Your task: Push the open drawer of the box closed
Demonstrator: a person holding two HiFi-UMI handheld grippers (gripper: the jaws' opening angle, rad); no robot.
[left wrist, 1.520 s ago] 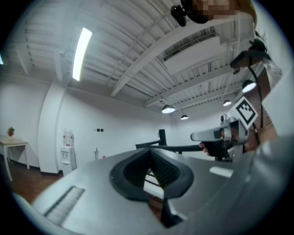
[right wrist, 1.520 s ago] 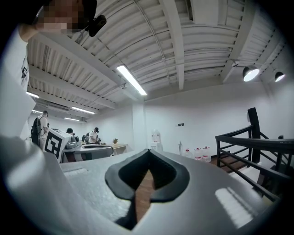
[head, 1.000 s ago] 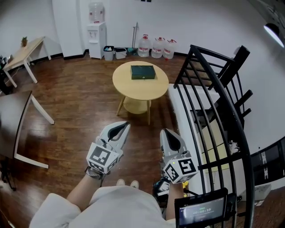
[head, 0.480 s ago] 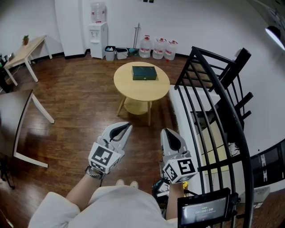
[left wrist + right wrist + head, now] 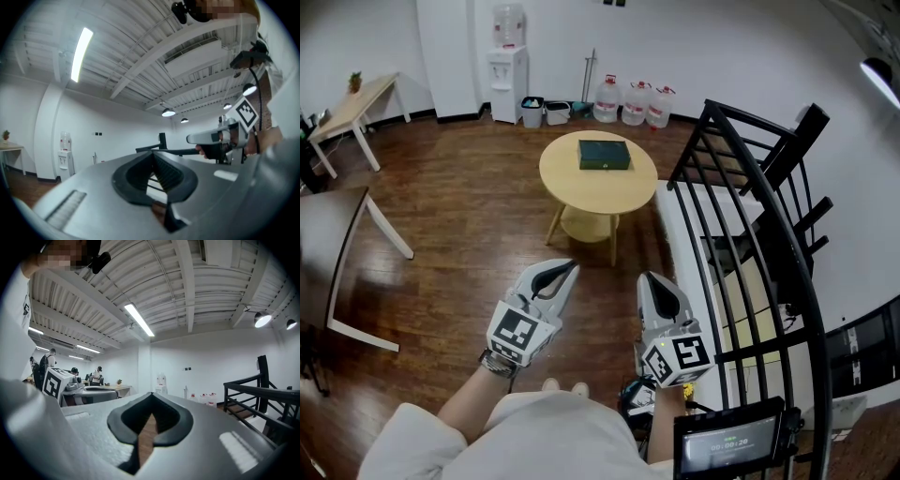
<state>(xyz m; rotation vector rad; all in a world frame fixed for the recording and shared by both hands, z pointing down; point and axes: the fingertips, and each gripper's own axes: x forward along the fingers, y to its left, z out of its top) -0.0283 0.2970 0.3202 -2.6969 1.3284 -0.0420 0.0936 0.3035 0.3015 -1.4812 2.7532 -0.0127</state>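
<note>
Grippers sit nearest, held low in front of the person. The left gripper [image 5: 562, 268] and right gripper [image 5: 654, 283] both have their jaws pressed together with nothing between them. The right one hangs just beside the black railing [image 5: 741, 216] and could clip a bar as it swings forward.

Bare wood floor [image 5: 459, 216] lies between them and the round table [image 5: 572, 187], which is well apart from both. The dark green box [image 5: 603, 153] lies near the tabletop's middle, toward the far edge. Its drawer is too small to make out, so the side to push is uncertain.

The box looks loose and light. An unbraced shove would probably slide it across the top, or off it, instead of seating the drawer.
</note>
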